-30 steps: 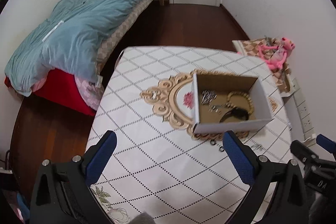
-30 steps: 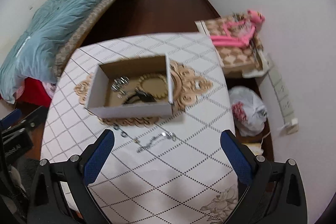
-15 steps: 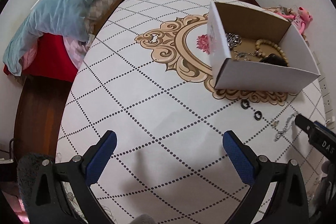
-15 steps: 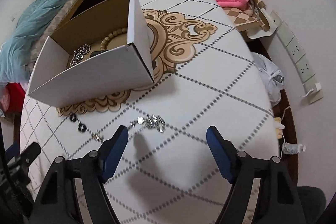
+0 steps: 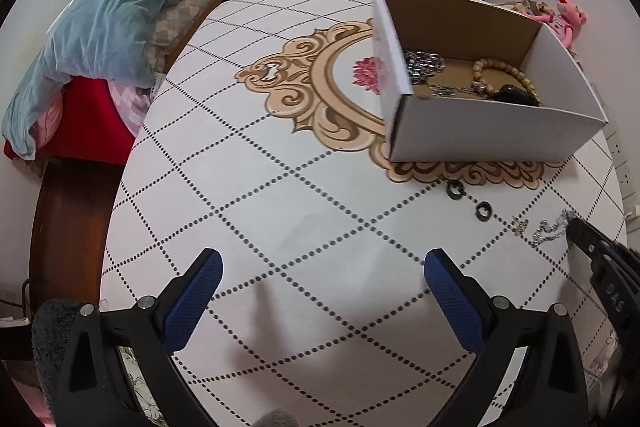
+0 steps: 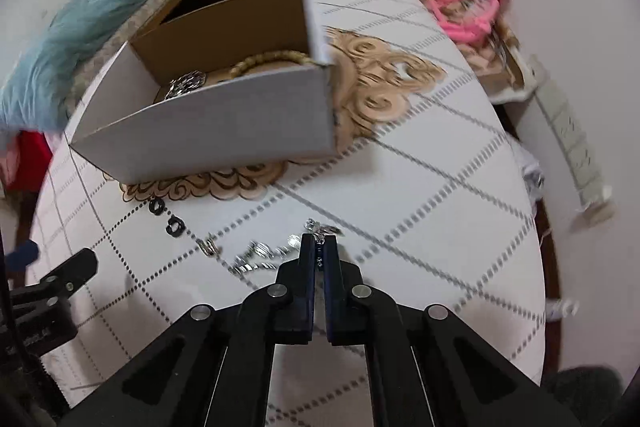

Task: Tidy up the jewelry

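Having dropped to the worktop (image 6: pixel 420 187) and snapped together on the silver chain (image 6: pixel 276 251) lying before the box (image 6: pixel 208 131), the right claw (image 6: pixel 319 247) looks ready to lift it, the left claw (image 5: pixel 320 287) gaping apart, empty.

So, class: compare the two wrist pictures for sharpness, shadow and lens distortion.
Left wrist view: sharp; soft gripper shadows fall on the tablecloth; fisheye bends the table edge. Right wrist view: motion-blurred, smearing the box and pink toy.
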`<state>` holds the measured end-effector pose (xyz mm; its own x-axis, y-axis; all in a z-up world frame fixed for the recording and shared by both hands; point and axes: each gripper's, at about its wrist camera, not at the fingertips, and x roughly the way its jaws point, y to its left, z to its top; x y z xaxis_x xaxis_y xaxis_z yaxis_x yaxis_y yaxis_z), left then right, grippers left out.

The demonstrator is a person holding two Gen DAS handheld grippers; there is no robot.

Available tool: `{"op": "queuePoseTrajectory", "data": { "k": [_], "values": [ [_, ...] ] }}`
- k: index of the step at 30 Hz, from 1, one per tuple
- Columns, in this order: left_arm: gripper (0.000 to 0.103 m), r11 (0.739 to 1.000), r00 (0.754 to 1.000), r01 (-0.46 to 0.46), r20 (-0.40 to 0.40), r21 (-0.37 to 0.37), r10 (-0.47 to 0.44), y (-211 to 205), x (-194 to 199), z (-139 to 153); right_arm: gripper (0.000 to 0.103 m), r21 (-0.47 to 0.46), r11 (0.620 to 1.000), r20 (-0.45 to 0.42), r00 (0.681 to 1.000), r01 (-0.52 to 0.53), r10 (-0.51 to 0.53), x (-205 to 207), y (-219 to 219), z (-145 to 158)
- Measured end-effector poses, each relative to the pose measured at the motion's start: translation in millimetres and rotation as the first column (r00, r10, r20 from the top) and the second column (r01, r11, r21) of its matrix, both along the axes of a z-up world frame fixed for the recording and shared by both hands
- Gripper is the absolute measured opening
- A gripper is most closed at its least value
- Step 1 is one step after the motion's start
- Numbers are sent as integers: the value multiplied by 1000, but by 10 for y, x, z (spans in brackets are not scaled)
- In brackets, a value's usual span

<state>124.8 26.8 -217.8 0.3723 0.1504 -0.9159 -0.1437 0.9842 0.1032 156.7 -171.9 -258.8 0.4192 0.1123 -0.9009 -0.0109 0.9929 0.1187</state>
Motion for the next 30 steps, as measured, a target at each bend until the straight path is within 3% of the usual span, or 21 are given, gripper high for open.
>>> {"op": "queuePoseTrajectory", "data": {
  "k": [5,11,17,19,21,22,24,30],
  "values": [
    [103,997,999,47,12,-58,-46,-237,17,22,3,103,990,-2,995,101,-101,-169,-466,101],
    [101,979,991,129,36,-160,-125,-619,99,-10,3,116,982,-3,989,146,-146,-221,-716,138],
    [77,969,982,190,49,-156,-184,-932,227,-79,3,116,979,5,986,167,-169,-239,-766,141],
    [63,967,978,210,50,-141,-205,-1022,247,-107,3,118,978,6,984,174,-176,-235,-788,155],
    [38,965,975,223,37,-141,-220,-1055,265,-165,4,120,977,7,984,178,-180,-229,-803,165],
    [35,966,973,228,47,-125,-224,-1074,259,-170,4,120,976,8,983,179,-182,-226,-810,168],
    [13,961,969,246,61,-122,-240,-1091,248,-170,4,117,977,11,983,180,-183,-224,-812,171],
    [6,956,969,247,75,-158,-237,-1025,250,-153,4,127,974,18,982,186,-190,-232,-829,201]
  ]
}}
